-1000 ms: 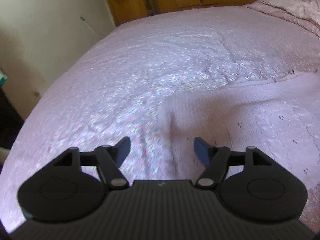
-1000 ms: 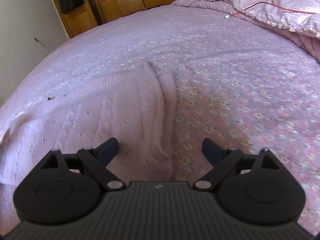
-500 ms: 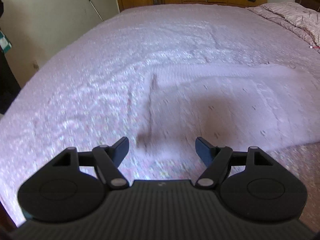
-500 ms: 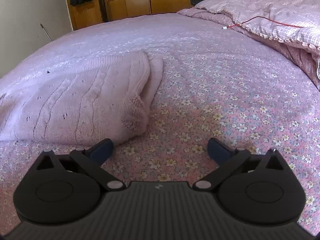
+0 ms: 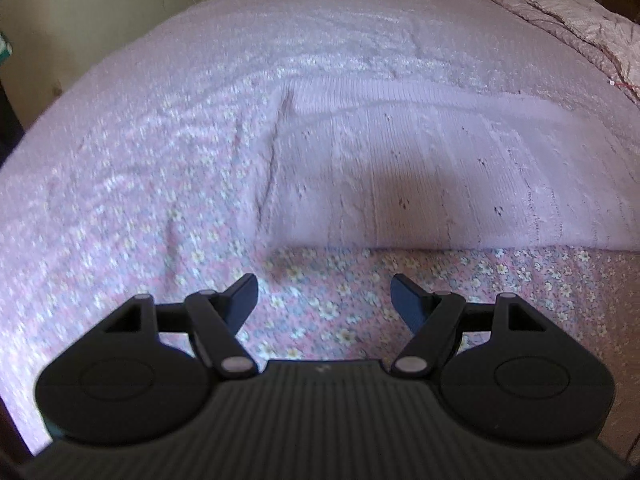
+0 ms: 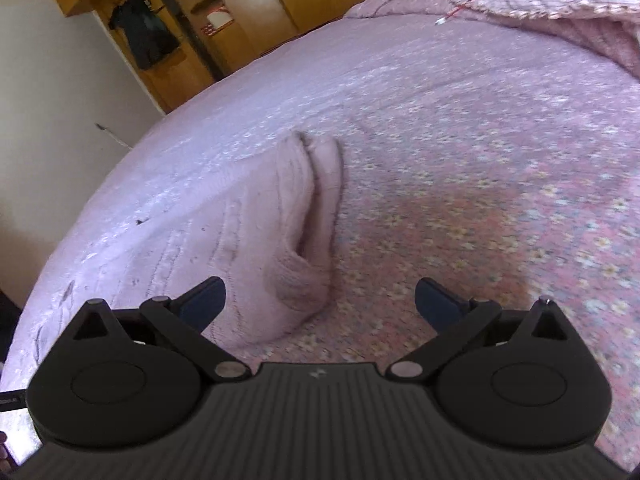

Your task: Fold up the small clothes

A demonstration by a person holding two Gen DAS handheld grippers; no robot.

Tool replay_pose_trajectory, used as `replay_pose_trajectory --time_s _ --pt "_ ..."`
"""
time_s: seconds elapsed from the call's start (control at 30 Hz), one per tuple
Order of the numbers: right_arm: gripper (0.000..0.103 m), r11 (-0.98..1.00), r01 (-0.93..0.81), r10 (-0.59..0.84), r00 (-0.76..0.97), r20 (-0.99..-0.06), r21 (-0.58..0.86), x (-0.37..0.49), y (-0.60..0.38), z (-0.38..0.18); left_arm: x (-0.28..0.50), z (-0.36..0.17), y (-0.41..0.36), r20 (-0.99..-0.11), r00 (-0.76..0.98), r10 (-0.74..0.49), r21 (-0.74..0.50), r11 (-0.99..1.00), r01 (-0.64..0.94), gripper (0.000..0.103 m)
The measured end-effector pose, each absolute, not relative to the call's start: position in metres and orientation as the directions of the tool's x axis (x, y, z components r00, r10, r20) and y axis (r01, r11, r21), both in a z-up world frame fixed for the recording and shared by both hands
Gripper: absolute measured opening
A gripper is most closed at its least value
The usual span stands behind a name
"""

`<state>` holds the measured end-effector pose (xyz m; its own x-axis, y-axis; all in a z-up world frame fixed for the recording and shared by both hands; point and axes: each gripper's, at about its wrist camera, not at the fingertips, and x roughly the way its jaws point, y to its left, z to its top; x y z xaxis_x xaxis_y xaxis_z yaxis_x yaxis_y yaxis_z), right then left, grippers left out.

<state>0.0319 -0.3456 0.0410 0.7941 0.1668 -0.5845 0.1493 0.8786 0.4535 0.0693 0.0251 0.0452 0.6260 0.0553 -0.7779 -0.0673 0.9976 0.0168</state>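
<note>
**A:** Why is the pink knitted sweater [image 5: 420, 168] lying flat on the bed [image 5: 240, 80]?

**B:** I'd judge it is laid out so its edges can be caught for a fold. The left hand-held gripper [image 5: 324, 296] hangs just short of the sweater's near hem, jaws apart, nothing between them.

**A:** And the right hand-held gripper [image 6: 320, 300]?

**B:** Jaws spread wide, empty, beside the sweater's right end, where a sleeve cuff [image 6: 304, 288] is doubled over the body.

**A:** Which way does the sweater run?

**B:** In the left view its long axis runs side to side, parallel to its near hem, ribbing crosswise.
</note>
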Motion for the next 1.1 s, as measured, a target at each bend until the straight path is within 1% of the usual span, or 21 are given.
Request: replay_pose_trajectory --time_s 0.07,0.2,0.3,0.33,0.43,0.5,0.6,0.63,0.67,0.73,0.83,1.1 --pt "0.103 0.882 0.142 0.176 0.785 -0.594 0.45 0.041 -0.344 0.037 0.071 0.043 0.024 -0.785 0.618 0.049 -0.002 0.997 -0.082 0.074" --pt "0.103 0.892 0.135 0.16 0.798 -0.581 0.431 0.055 -0.339 0.033 0.074 0.041 0.023 -0.791 0.61 0.055 -0.004 0.995 -0.095 0.074" --pt "0.1 0.868 0.112 0.204 0.807 -0.554 0.483 0.063 -0.338 0.03 0.075 0.04 0.025 -0.794 0.606 0.053 -0.007 0.995 -0.097 0.074" --pt "0.095 0.846 0.095 0.242 0.808 -0.537 0.524 0.065 -0.34 0.028 0.075 0.039 0.026 -0.795 0.605 0.052 -0.009 0.995 -0.097 0.074" --pt "0.086 0.76 0.07 0.344 0.8 -0.492 0.646 0.074 -0.344 0.023 0.075 0.038 0.029 -0.8 0.598 0.049 -0.015 0.995 -0.102 0.074" --pt "0.08 0.737 0.081 0.353 0.801 -0.484 0.671 0.077 -0.345 0.019 0.075 0.037 0.031 -0.803 0.594 0.049 -0.019 0.994 -0.107 0.074" --pt "0.067 0.721 0.1 0.347 0.805 -0.482 0.686 0.081 -0.348 0.016 0.075 0.035 0.033 -0.806 0.59 0.046 -0.024 0.994 -0.109 0.074" --pt "0.059 0.716 0.109 0.345 0.803 -0.485 0.69 0.082 -0.35 0.014 0.075 0.035 0.033 -0.806 0.59 0.045 -0.024 0.994 -0.109 0.074" --pt "0.048 0.711 0.117 0.345 0.801 -0.489 0.694 0.082 -0.353 0.013 0.075 0.034 0.033 -0.807 0.589 0.045 -0.022 0.994 -0.107 0.074" --pt "0.04 0.683 0.131 0.364 0.791 -0.491 0.719 0.083 -0.359 0.009 0.075 0.033 0.034 -0.809 0.586 0.039 -0.027 0.994 -0.104 0.074" --pt "0.039 0.648 0.13 0.396 0.784 -0.478 0.75 0.084 -0.365 0.005 0.075 0.032 0.033 -0.809 0.586 0.042 -0.021 0.995 -0.1 0.074" --pt "0.04 0.654 0.136 0.395 0.778 -0.489 0.744 0.094 -0.363 0.004 0.074 0.031 0.031 -0.809 0.586 0.042 -0.011 0.996 -0.086 0.074"
